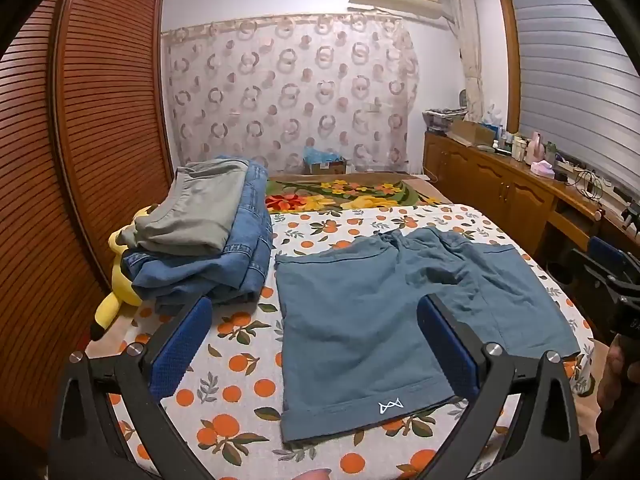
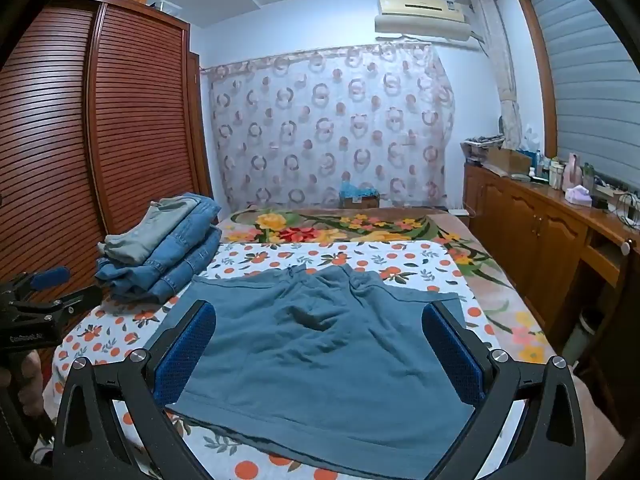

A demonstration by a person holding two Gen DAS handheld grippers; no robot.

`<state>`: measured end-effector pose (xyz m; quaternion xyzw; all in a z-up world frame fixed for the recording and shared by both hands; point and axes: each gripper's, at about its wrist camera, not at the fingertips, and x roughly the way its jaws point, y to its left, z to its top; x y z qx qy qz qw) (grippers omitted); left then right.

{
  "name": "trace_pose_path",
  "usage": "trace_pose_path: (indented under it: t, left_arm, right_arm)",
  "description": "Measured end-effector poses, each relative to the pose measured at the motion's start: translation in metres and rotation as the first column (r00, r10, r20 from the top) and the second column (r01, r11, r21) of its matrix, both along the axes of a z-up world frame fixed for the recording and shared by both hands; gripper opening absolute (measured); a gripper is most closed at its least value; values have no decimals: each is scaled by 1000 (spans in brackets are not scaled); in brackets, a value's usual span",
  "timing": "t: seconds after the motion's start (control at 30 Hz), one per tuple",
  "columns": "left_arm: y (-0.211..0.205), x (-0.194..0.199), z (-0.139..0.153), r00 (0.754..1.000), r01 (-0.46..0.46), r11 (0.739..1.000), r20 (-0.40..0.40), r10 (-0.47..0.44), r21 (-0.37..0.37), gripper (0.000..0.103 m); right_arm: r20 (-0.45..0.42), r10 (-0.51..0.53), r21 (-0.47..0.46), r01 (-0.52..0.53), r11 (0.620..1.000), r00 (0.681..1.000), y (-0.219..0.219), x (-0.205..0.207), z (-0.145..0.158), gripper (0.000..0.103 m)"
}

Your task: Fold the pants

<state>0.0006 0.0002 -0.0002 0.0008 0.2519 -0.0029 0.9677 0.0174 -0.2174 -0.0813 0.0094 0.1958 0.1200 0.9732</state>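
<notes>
Orange-printed bedding (image 1: 240,360) covers the near end of the bed, and on it we have the blue shorts (image 1: 360,320) spread flat, waistband away from us, both leg hems toward us. They lie unfolded, with some wrinkles near the crotch in the right wrist view.

Our left gripper (image 1: 314,344) hovers over the shorts' left leg, its jaws spread wide with nothing between the blue pads. Our right gripper (image 2: 320,354) hangs over the other leg, equally wide apart and empty.

For the first fold, we judge it best to pinch one outer side at hem and waistband together, lift only enough to clear the cloth, and lay that leg squarely over the other so the edges meet; smoothing the wrinkles first should keep the crease straight.

A small white zigzag logo (image 1: 390,406) sits on the left hem; no letters there.

Beside the shorts, a stack of folded jeans (image 1: 208,256) rests on a yellow plush toy (image 1: 120,292).
</notes>
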Motion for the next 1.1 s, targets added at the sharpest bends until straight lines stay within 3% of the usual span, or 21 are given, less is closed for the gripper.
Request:
trace_pose_path:
  t: [1.1]
  left_arm:
    - [-1,0,0,1000,-1,1000,9,0,17,102]
  right_arm:
    - [-8,5,10,-5,1000,1000,-1,0,-1,103]
